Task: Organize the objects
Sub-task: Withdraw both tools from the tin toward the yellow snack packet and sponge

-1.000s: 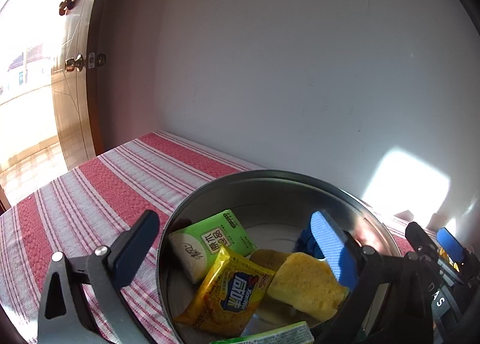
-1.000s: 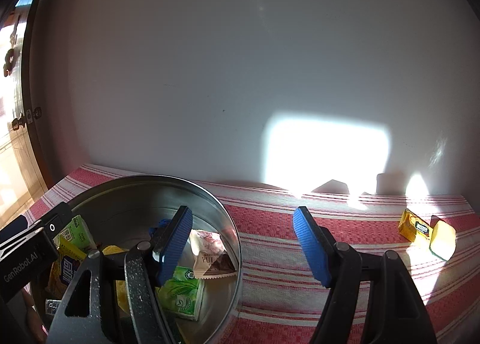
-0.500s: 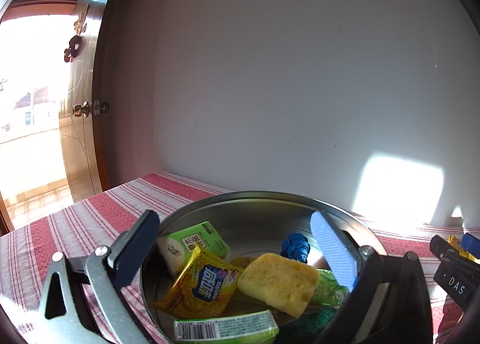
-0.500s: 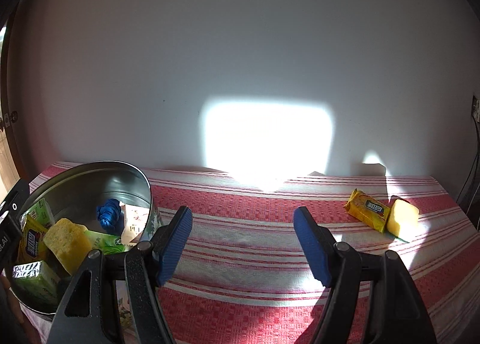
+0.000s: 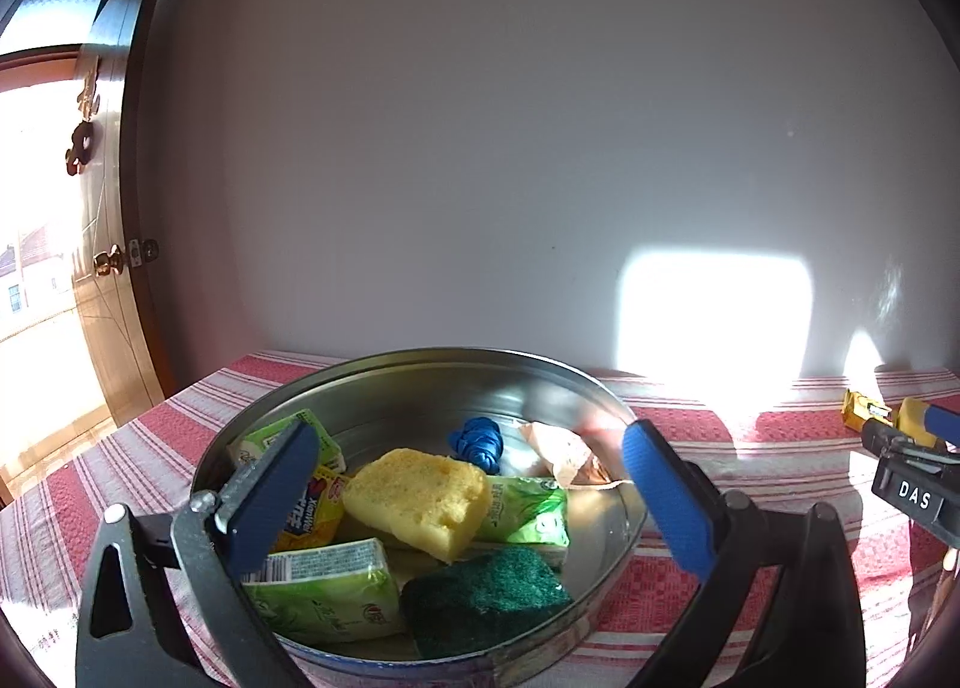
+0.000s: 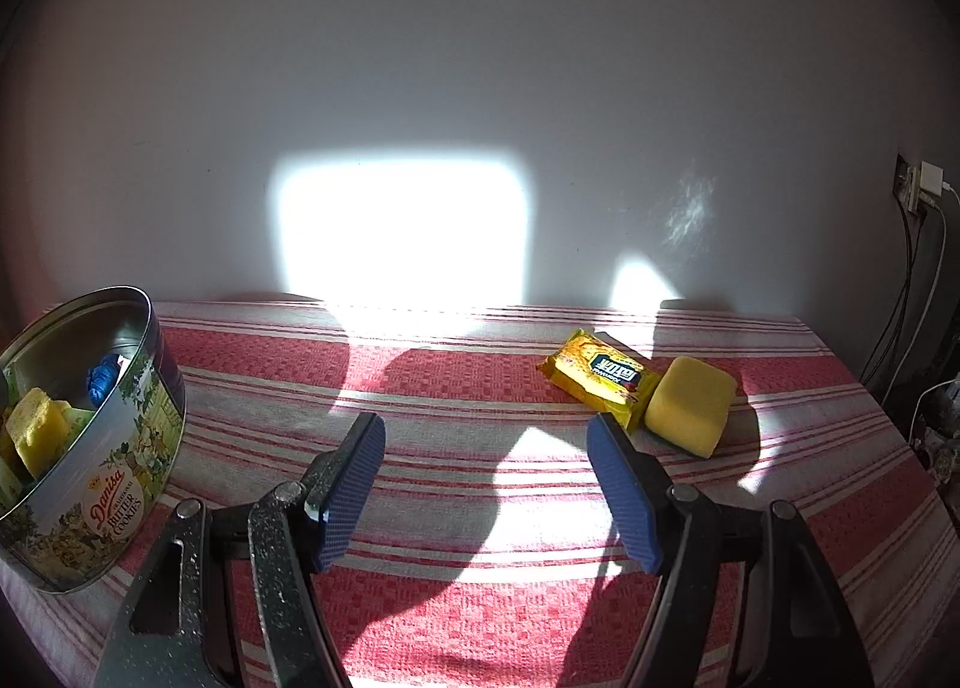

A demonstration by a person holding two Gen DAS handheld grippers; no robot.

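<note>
A round metal cookie tin [image 5: 540,367] [image 6: 120,484] stands on the red striped tablecloth [image 6: 480,388]. In it lie a yellow sponge [image 5: 420,499], a green scouring pad [image 5: 486,598], green tissue packs [image 5: 327,592], a yellow snack pack [image 5: 312,514], a blue bundle [image 5: 477,442] and a beige wrapper [image 5: 564,451]. My left gripper [image 5: 474,493] is open and empty above the tin. My right gripper [image 6: 486,484] is open and empty over the cloth. A yellow snack pack [image 6: 600,376] and a yellow sponge [image 6: 690,412] lie at the far right.
A white wall runs close behind the table. A wooden door [image 5: 114,280] stands open on the left. Cables and a wall socket [image 6: 918,190] are at the far right. The right gripper's body [image 5: 912,484] shows at the right edge of the left wrist view.
My right gripper has swung right, away from the tin, and now faces the loose snack pack and sponge. My left gripper has risen and pulled back a little over the tin.
</note>
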